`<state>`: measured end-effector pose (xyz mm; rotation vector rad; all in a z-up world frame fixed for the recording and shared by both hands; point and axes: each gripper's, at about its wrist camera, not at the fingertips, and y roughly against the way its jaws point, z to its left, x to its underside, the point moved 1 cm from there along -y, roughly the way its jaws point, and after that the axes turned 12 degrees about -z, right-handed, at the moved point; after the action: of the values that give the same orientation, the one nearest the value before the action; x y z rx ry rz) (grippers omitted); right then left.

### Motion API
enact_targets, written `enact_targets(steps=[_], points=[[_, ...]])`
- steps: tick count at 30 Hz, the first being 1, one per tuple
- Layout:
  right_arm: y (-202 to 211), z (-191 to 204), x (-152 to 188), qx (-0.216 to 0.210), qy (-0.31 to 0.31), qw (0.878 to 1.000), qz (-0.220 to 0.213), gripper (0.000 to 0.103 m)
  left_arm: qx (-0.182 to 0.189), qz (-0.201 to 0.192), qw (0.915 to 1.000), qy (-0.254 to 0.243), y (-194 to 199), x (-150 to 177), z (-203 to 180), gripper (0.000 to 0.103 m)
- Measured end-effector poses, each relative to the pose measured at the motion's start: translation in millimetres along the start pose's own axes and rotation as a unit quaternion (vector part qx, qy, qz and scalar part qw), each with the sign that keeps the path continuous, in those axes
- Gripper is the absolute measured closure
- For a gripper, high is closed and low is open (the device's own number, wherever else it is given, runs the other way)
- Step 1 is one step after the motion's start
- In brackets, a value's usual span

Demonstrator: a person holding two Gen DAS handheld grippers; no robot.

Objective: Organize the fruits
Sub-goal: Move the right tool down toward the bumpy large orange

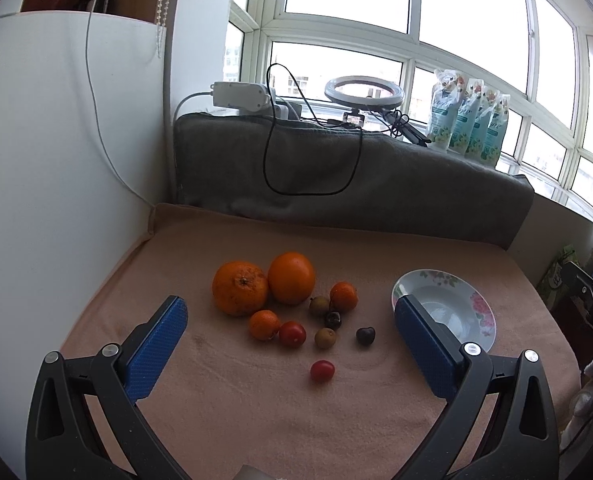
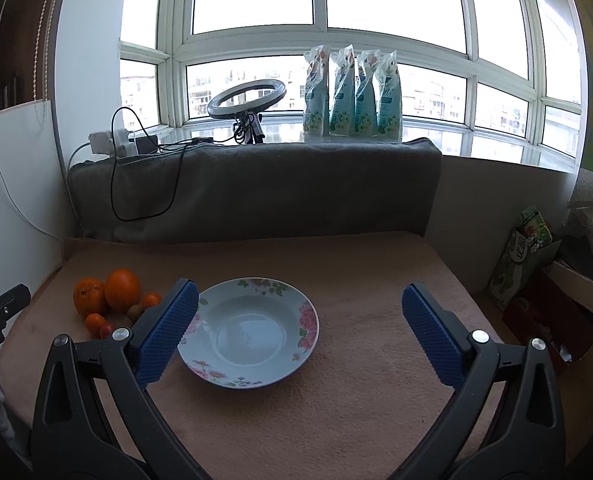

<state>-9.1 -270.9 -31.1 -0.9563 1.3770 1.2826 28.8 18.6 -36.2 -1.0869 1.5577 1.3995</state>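
Observation:
Fruits lie loose on a pink cloth: two big oranges [image 1: 240,288] [image 1: 291,277], two small mandarins [image 1: 264,324] [image 1: 343,297], two cherry tomatoes [image 1: 292,333] [image 1: 322,371], brown longans [image 1: 325,337] and dark cherries [image 1: 365,335]. A flowered white plate [image 1: 456,304] sits empty to their right; it also shows in the right wrist view [image 2: 252,332]. My left gripper [image 1: 292,344] is open and empty, hovering in front of the fruits. My right gripper [image 2: 300,332] is open and empty, in front of the plate. The oranges [image 2: 108,290] show at the left of the right wrist view.
A grey blanket-covered ledge [image 2: 256,188] backs the table, with a ring light [image 2: 246,98], cables, a power strip [image 1: 240,94] and several refill pouches [image 2: 352,92]. A white wall panel [image 1: 56,140] stands left. Boxes and bags [image 2: 536,280] stand beyond the table's right edge.

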Motion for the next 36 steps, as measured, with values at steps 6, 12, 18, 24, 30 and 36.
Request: enact_targets(steps=[6, 12, 18, 24, 30, 36], points=[[-15.8, 12.9, 2.5, -0.021, 0.008, 1.0, 0.011, 0.0, 0.009, 0.042, 0.9984, 0.037, -19.2, 15.6, 25.9, 0.0], [-38.3, 26.8, 5.6, -0.081, -0.007, 0.996, 0.037, 0.0, 0.023, 0.081, 0.993, 0.083, -37.0, 31.2, 53.9, 0.001], [-65.9, 47.7, 5.7, -0.145, -0.021, 0.987, 0.071, 0.0, 0.029, 0.1, 0.9905, 0.09, -46.9, 40.5, 66.8, 0.015], [-106.1, 80.4, 2.0, -0.229, -0.019, 0.965, 0.13, 0.0, 0.027, 0.108, 0.9866, 0.119, -61.3, 40.2, 82.2, 0.028], [-145.5, 137.8, -4.2, -0.31, 0.025, 0.934, 0.172, 0.0, 0.018, 0.114, 0.9863, 0.118, -78.3, 41.2, 88.2, 0.028], [-183.8, 196.4, -2.4, -0.383, 0.03, 0.893, 0.233, 0.013, 0.009, 0.123, 0.9825, 0.14, -97.9, 46.2, 96.8, 0.028]])
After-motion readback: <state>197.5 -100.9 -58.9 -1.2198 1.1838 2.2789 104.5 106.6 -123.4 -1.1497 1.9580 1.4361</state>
